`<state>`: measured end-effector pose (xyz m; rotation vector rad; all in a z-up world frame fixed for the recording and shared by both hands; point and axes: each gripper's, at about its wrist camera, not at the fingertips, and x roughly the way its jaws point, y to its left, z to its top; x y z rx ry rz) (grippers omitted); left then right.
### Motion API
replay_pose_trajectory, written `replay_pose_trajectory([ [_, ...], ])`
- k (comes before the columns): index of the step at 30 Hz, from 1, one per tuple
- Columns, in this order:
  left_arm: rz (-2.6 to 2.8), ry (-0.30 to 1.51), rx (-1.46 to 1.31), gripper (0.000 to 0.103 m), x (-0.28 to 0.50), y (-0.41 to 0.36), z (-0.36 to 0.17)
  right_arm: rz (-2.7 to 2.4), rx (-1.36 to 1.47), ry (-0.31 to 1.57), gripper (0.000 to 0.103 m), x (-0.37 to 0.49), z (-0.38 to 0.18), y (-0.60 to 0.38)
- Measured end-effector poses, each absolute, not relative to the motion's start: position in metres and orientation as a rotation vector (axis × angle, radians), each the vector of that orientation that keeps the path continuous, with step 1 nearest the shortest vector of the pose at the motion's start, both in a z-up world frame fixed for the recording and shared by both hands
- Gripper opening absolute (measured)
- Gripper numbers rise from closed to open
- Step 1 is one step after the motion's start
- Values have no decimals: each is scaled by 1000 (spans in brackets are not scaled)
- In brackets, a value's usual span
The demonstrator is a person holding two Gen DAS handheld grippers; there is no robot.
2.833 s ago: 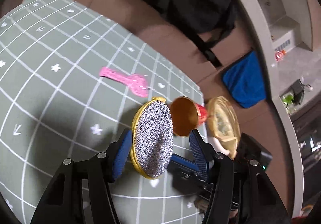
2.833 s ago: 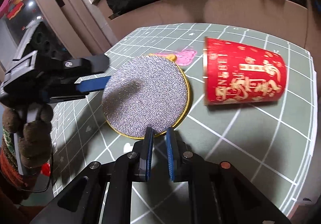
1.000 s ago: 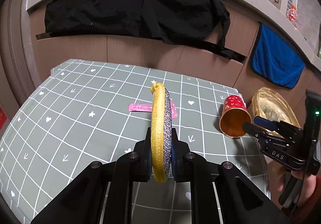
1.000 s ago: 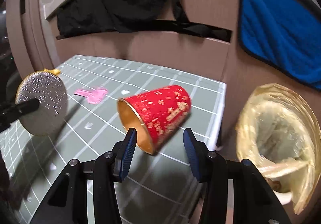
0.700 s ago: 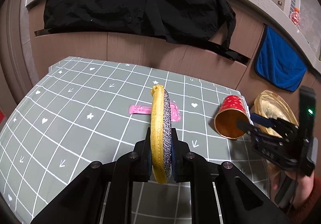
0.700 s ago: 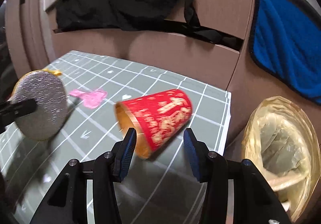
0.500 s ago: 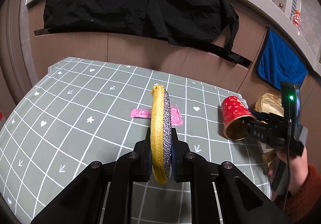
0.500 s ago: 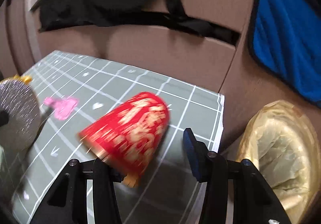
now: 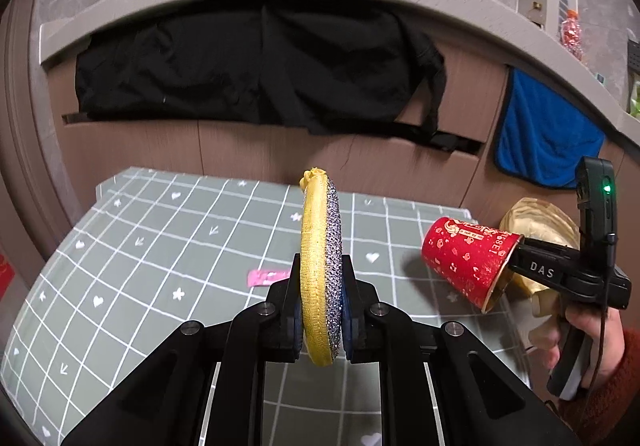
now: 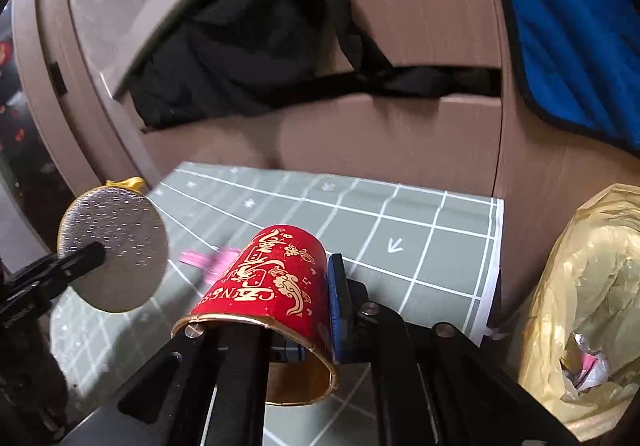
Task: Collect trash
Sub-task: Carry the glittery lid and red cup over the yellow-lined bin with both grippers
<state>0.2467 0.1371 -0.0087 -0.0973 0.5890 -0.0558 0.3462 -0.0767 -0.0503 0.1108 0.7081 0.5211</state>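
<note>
From the left wrist view, the left gripper (image 9: 321, 310) is pinching a round scouring pad (image 9: 321, 266) on edge between its pads, yellow rim to one side and silver mesh to the other. Gripped low on its rim, the pad is standing upright straight ahead of the jaws and well clear of the checked table mat (image 9: 160, 246) below, probably so that it stays out of the way while the trash is cleared. Ahead and a little left of the jaws, a pink wrapper (image 9: 266, 278) is lying flat on the mat, not yet collected. Far to the right, the right gripper (image 9: 516, 252) is carrying a red paper cup (image 9: 468, 260) by its rim, base tilted up, with the yellow trash bag (image 9: 540, 218) just behind it.

From the right wrist view, the right gripper (image 10: 316, 306) is clamping the wall of the red paper cup (image 10: 272, 278) at its open mouth, one finger inside and the blue pad outside; a rim pinch suits a cup too wide to span. The cup is hanging lifted above the mat, directly ahead of the jaws. The trash bag (image 10: 592, 278) is gaping open to the right, past the mat's edge, so the cup likely needs only a short swing that way. The scouring pad (image 10: 114, 246) is showing off to the left.
</note>
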Motion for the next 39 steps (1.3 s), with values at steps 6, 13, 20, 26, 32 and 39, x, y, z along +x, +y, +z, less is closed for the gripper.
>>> replay_pose_trajectory([
  [6, -66, 541, -66, 15, 236, 122, 13, 540, 124, 625, 8, 323, -19, -90],
  [13, -103, 431, -34, 15, 231, 91, 63, 528, 129, 503, 8, 300, 30, -120],
  [20, -190, 318, -19, 15, 233, 36, 110, 458, 95, 373, 8, 277, 84, -167],
  [26, -302, 268, -22, 15, 239, -20, 130, 355, 56, 301, 8, 252, 116, -219],
  [32, -413, 266, -38, 15, 251, -77, 131, 240, 15, 259, 8, 234, 130, -264],
  [39, -486, 327, -60, 15, 272, -124, 114, 177, 19, 297, 8, 236, 120, -302],
])
